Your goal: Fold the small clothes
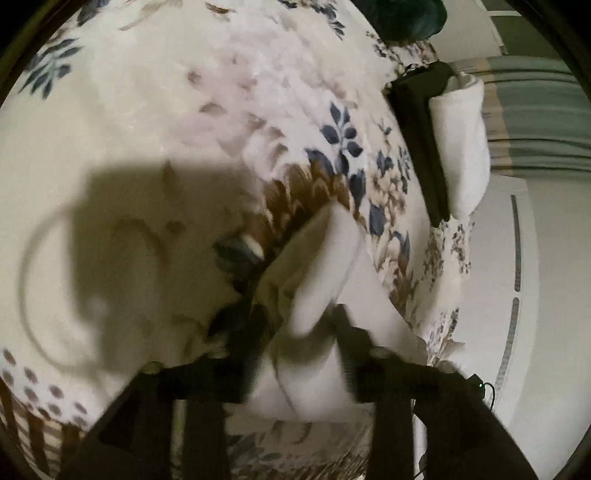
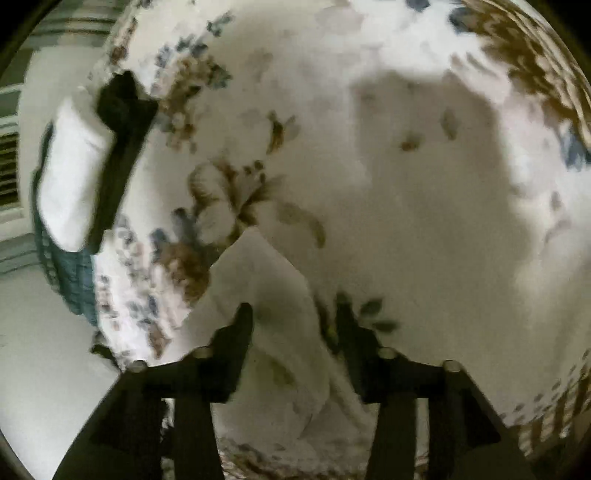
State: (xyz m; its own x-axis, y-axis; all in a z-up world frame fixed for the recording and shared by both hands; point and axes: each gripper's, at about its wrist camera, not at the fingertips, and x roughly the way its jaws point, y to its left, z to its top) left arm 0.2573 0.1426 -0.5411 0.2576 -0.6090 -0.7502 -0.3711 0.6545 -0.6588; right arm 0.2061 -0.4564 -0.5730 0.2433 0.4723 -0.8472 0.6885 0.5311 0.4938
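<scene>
A small white garment [image 1: 325, 266] hangs bunched between the fingers of my left gripper [image 1: 299, 325], which is shut on it above the floral bedspread [image 1: 147, 110]. My right gripper [image 2: 291, 325] is shut on another part of the same white garment [image 2: 266, 280], held over the bedspread [image 2: 406, 203]. In the left wrist view the right gripper [image 1: 424, 147] shows at upper right with white cloth [image 1: 465, 140] in it. In the right wrist view the left gripper [image 2: 118, 147] shows at upper left with white cloth [image 2: 74, 173].
The bed's edge runs down the right of the left wrist view, with pale floor [image 1: 546, 295] beyond. A dark green item [image 1: 410, 18] lies at the far top. In the right wrist view a teal cloth [image 2: 70, 273] hangs at the bed's left edge above the floor [image 2: 44, 332].
</scene>
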